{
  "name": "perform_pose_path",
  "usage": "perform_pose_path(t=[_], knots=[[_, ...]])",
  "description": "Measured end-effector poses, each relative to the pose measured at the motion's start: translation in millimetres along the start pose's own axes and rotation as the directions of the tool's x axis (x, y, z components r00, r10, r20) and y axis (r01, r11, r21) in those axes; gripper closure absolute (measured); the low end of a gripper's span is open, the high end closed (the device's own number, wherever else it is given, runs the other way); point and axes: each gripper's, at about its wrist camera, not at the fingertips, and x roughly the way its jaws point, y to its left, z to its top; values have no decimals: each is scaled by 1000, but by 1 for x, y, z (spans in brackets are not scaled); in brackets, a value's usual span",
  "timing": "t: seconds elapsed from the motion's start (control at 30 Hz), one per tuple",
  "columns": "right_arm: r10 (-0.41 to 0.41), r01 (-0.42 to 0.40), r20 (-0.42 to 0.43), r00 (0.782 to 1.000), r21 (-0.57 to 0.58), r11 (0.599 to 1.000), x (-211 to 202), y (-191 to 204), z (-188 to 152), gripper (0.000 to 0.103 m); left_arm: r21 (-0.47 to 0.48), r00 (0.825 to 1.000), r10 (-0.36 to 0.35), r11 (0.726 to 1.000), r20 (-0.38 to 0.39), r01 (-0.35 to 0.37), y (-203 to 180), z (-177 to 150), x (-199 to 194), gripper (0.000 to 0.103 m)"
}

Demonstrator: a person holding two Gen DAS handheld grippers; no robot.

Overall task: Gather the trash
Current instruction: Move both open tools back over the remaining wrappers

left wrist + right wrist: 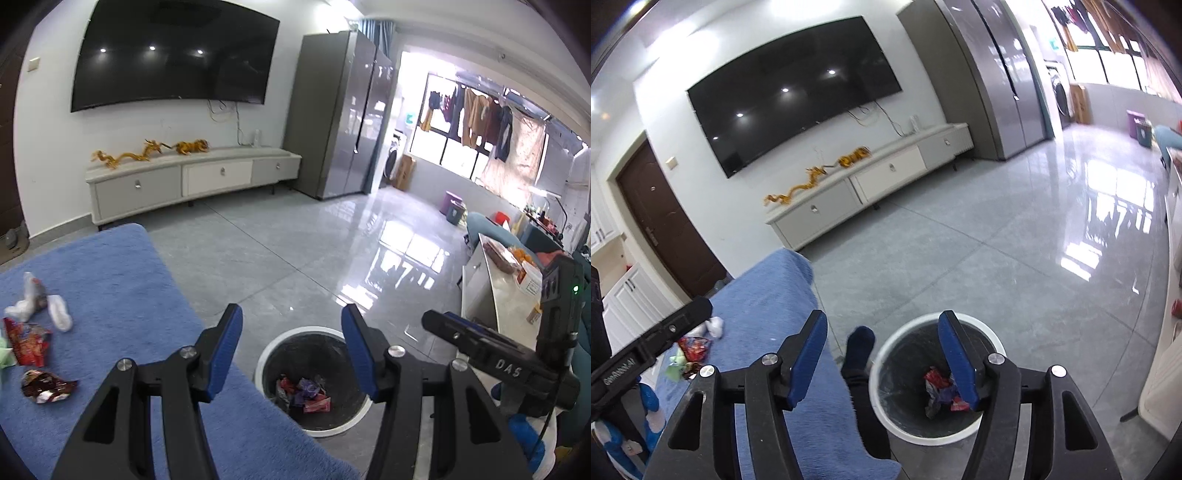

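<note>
A white-rimmed trash bin [266, 356] stands on the floor with several wrappers inside [306, 393]; it also shows in the right wrist view [908, 328]. My left gripper [291, 350] is open and empty, above the bin's near-left edge. My right gripper [882, 358] is open and empty above the bin; its body shows in the left wrist view [491, 354]. On the blue cushion [110, 280] lie white crumpled tissues [59, 312], a red wrapper [31, 341] and a dark foil wrapper [46, 386]. The same litter [696, 347] shows at left in the right wrist view.
A person's dark-socked foot [858, 349] rests on the floor between cushion and bin. A TV cabinet [192, 177] and a grey fridge [340, 114] stand at the far wall. A white table [498, 295] with items is at right.
</note>
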Motion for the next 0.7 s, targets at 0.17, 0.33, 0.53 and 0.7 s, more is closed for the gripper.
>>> perform_pose_path(t=[0.17, 0.33, 0.53, 0.7], knots=[[32, -30, 23, 999, -57, 998, -14, 29, 2, 43, -27, 998, 40, 999, 41, -39, 16, -1, -34, 49], [63, -59, 33, 997, -108, 992, -22, 57, 5, 43, -72, 994, 79, 995, 72, -74, 37, -3, -59, 49], [98, -93, 20, 995, -167, 981, -16, 89, 5, 43, -129, 989, 119, 986, 88, -107, 75, -11, -79, 49], [124, -124, -14, 992, -204, 971, 2, 110, 5, 43, -176, 981, 173, 972, 84, -156, 113, -24, -86, 49]])
